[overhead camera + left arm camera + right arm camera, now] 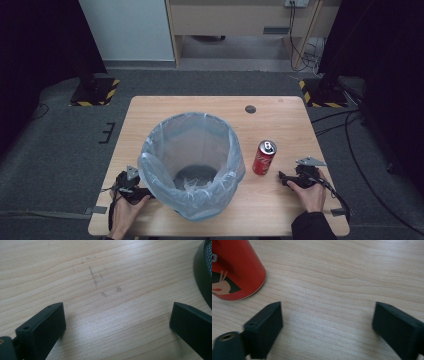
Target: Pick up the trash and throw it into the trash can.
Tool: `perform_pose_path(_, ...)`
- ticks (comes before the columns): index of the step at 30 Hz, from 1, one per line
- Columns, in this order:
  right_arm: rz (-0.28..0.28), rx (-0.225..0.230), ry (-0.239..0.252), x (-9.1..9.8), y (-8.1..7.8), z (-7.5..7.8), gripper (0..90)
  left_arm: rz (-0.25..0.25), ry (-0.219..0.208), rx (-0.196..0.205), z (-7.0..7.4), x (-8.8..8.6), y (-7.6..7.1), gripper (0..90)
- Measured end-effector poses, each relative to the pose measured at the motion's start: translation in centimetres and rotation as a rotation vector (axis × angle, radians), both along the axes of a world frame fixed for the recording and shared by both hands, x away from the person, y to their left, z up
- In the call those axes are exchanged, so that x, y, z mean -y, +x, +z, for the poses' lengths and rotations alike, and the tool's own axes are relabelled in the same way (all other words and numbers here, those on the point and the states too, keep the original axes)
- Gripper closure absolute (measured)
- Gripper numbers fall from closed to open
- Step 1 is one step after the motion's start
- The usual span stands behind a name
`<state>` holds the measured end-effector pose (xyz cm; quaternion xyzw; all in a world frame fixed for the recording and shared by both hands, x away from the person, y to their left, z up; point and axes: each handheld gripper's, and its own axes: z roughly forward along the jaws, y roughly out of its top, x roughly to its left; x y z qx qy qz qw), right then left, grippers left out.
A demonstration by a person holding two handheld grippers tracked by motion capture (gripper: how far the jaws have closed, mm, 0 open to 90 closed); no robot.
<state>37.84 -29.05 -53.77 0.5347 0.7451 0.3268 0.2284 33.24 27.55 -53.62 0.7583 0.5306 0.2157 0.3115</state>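
A black mesh waste bin (192, 165) lined with a pale blue plastic bag stands in the middle of the wooden table (285, 125). To its right a red cola can (264, 157) stands upright. My left gripper (136, 189) rests on the table at the bin's left side, open, with bare wood between its jaws (117, 315). The bin's dark wall (203, 272) shows at the right edge of the left gripper view. My right gripper (288, 180) lies just right of the can, open and empty (328, 312). The can (234, 267) stands ahead and left of its jaws, apart from them.
A small dark round grommet (250, 109) sits near the table's far edge. On the floor, cables (350, 130) run along the right side, and yellow-and-black striped bases (95, 92) stand beyond both far corners.
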Motion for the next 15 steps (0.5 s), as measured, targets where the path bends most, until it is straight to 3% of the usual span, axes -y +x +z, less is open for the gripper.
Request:
perform_pose_path(3,0.007,0.011,0.014,0.2,-0.2,0.1,19.6,0.001,-0.002,0.002,0.0,0.0,0.0,0.2)
perform_pose_path(4,0.007,0.013,0.040,0.4,-0.4,0.2,21.8,0.000,-0.004,0.004,0.0,-0.1,-0.1,0.7)
perform_pose_path(11,-0.011,0.107,0.078,0.9,-1.3,1.6,22.9,0.001,-0.003,0.005,0.0,-0.2,-0.2,1.6)
perform_pose_path(15,-0.013,0.128,0.091,1.0,-1.6,2.2,22.4,0.000,-0.002,0.005,0.0,-0.2,-0.2,1.5)
